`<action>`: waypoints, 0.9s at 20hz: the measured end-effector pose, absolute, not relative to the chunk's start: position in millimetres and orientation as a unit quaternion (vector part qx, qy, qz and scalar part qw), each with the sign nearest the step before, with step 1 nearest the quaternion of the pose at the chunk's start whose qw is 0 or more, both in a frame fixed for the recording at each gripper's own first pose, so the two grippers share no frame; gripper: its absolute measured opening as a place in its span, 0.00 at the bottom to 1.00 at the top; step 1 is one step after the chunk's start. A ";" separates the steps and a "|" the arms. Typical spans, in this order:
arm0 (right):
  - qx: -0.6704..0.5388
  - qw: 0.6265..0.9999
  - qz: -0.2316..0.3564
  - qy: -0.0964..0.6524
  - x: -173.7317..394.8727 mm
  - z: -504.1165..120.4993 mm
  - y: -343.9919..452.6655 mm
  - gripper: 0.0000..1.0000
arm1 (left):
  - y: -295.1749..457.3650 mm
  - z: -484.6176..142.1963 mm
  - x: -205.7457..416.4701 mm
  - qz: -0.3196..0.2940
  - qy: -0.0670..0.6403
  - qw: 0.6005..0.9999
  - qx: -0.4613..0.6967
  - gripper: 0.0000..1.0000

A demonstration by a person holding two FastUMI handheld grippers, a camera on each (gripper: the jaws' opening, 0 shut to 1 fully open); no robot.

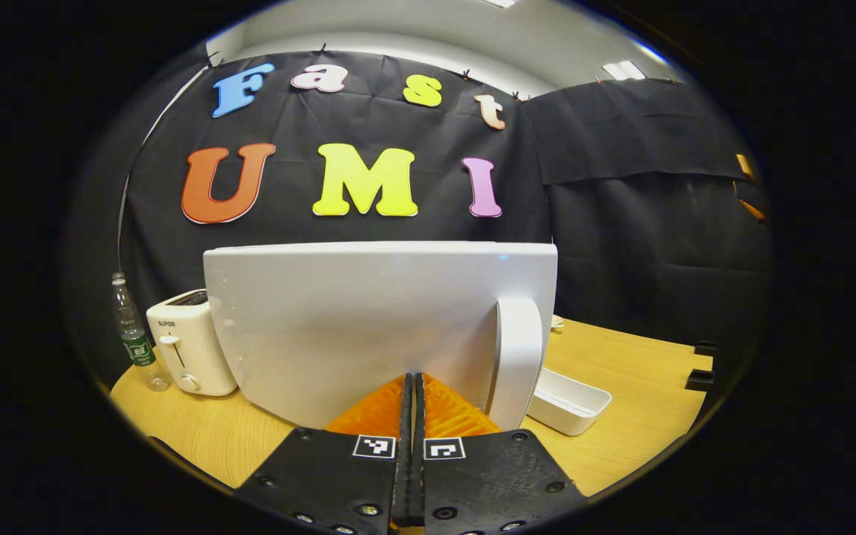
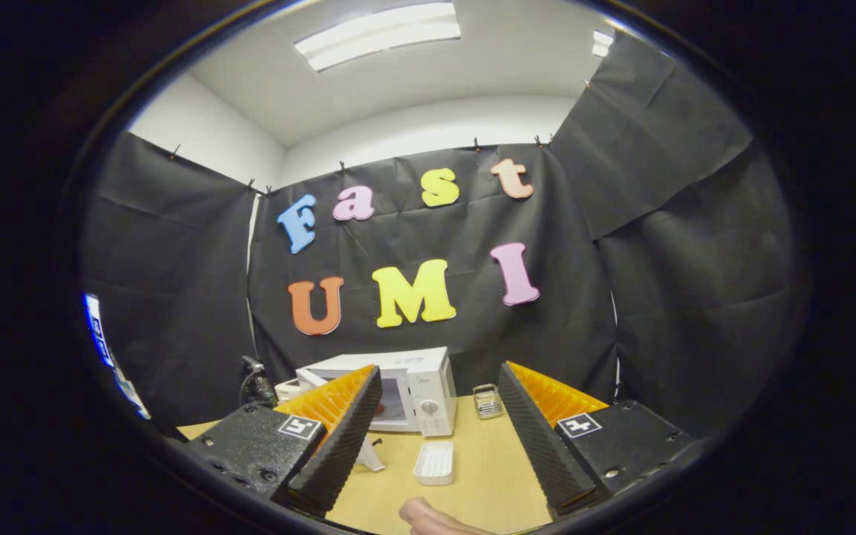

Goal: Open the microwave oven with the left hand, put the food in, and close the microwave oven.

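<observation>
Left gripper (image 1: 414, 386): I see its fingers pressed together, nothing between them, tips just before the door
Door (image 1: 368, 319): white panel swung out, handle (image 1: 517, 360) at its right edge
Right gripper (image 2: 439, 405): I see it spread wide, holding nothing
Microwave (image 2: 417, 390): on the table (image 2: 487, 475), well beyond the right gripper
Tray (image 2: 434, 462): white, on the table before the microwave
Toaster (image 1: 186, 342): left of the door, bottle (image 1: 133, 334) beside it

Swung-out microwave door (image 1: 368, 319) blocks the left; table (image 2: 487, 475) ahead lies open around white tray (image 2: 434, 462)
</observation>
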State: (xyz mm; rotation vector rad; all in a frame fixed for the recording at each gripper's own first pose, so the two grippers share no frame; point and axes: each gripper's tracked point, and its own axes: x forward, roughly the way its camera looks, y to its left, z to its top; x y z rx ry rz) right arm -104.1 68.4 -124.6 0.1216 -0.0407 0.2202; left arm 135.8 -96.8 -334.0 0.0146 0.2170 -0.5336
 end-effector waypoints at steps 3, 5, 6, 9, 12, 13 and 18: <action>0.057 0.992 0.108 -0.024 -101.6 -124.9 57.0 0.90 | -119.9 -331.1 152.2 -0.260 0.105 0.960 0.001 0.00; 0.051 0.993 0.103 -0.029 -99.0 -125.4 46.1 0.90 | -130.2 -331.1 167.5 -0.241 0.106 0.965 0.009 0.00; 0.051 0.993 0.100 -0.032 -97.3 -125.1 41.3 0.89 | -137.7 -331.9 173.0 -0.237 0.110 0.965 0.012 0.00; 0.053 0.993 0.096 -0.032 -93.5 -131.3 28.3 1.00 | -159.6 -336.9 194.3 -0.222 0.110 0.969 0.023 0.01; 0.056 0.993 0.104 -0.024 -85.7 -139.4 18.8 1.00 | -174.2 -345.7 215.5 -0.206 0.123 0.971 0.017 0.02; 0.058 0.992 0.105 -0.021 -80.7 -141.9 16.4 1.00 | -172.2 -344.4 224.2 -0.192 0.122 0.974 0.019 0.00; 0.064 0.991 0.120 -0.015 -57.4 -158.9 6.5 1.00 | -179.6 -342.5 260.0 -0.166 0.129 0.978 -0.016 0.12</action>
